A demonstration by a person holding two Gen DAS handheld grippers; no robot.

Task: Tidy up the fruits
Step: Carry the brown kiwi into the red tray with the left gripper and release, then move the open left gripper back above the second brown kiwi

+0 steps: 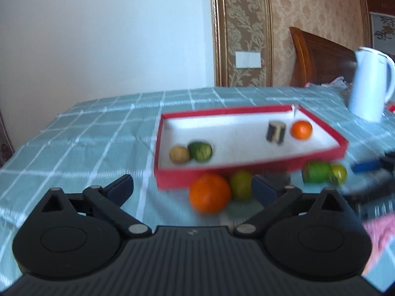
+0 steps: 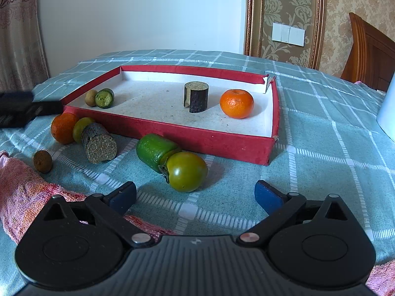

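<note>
Fruit inventory, by gripper. Right gripper (image 2: 195, 192): jaws spread wide, nothing between them, touching nothing; green persimmon (image 2: 186, 171) lies just ahead of the gap, touching a green cylinder (image 2: 154, 150) behind it. Beyond both, red tray (image 2: 197, 135) holds an orange (image 2: 236, 103), a dark upright cylinder (image 2: 196, 96), a cut green fruit (image 2: 105, 98) and a small brown fruit (image 2: 90, 97). Ahead-left on the checked cloth (image 2: 308, 128): second orange (image 2: 63, 127), yellow-green fruit (image 2: 80, 128), lying cylinder (image 2: 98, 143), small brown fruit (image 2: 42, 161); pink towel (image 2: 22, 192) beside the left finger. Open cloth ahead-right. Left gripper (image 1: 191, 190): jaws wide, empty; an orange (image 1: 209, 192) just ahead of the gap, apart from the pads, tray wall (image 1: 172, 178) close behind.
</note>
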